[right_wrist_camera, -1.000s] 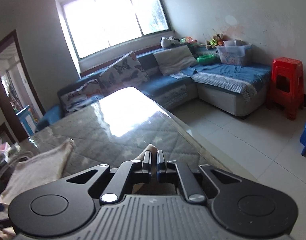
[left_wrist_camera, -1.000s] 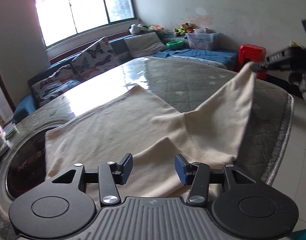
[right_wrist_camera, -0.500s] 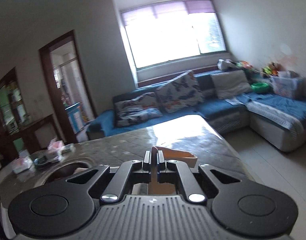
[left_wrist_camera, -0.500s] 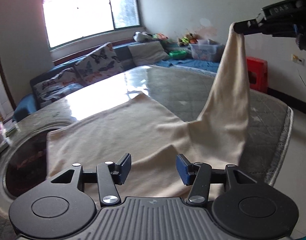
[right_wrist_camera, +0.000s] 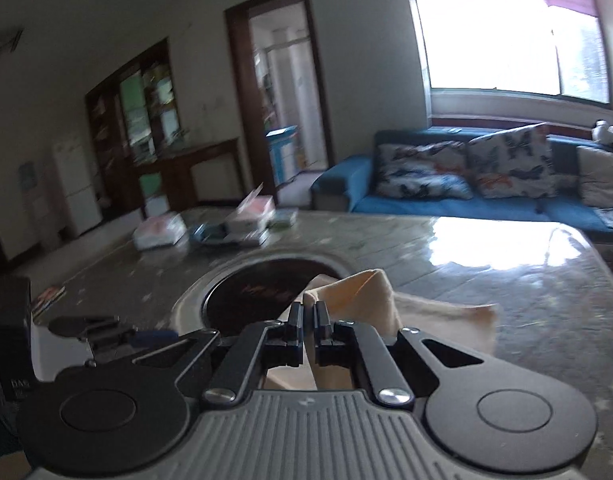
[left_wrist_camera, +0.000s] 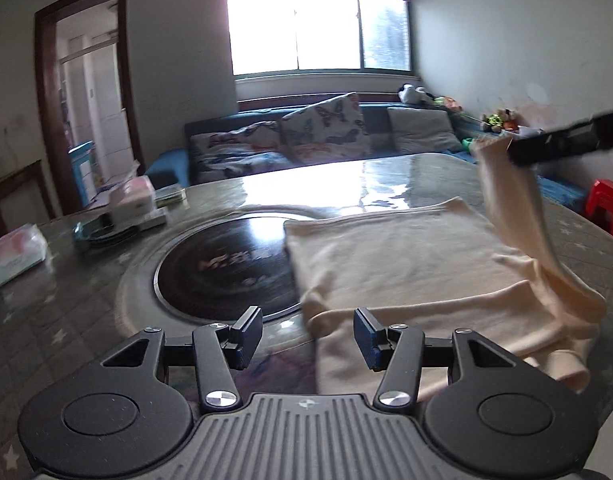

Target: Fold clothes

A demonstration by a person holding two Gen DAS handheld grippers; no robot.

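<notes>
Left gripper [left_wrist_camera: 308, 334]: jaws wide apart, empty, at table's [left_wrist_camera: 86, 280] near edge.
Cream garment [left_wrist_camera: 406, 264]: flat, right of dark round inset [left_wrist_camera: 226, 268].
Right gripper [right_wrist_camera: 309, 314]: pinched onto garment's lifted corner, probably a sleeve.

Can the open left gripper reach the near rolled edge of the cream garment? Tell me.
Probably yes: the left gripper is open, and the cream garment has its near rolled edge right ahead, nothing between.

Home living room. Blue corner sofa [left_wrist_camera: 266, 152] with butterfly-print cushions [left_wrist_camera: 322, 128] under wide window [left_wrist_camera: 318, 28]. Soft toys [left_wrist_camera: 414, 94] on sill ledge. Large dining table [left_wrist_camera: 86, 280] with inset round hotplate [left_wrist_camera: 226, 268]. Tissue packs [left_wrist_camera: 16, 248]. Blurred, probably glass-front cabinet [right_wrist_camera: 138, 108] beside doorway [right_wrist_camera: 282, 88].
</notes>
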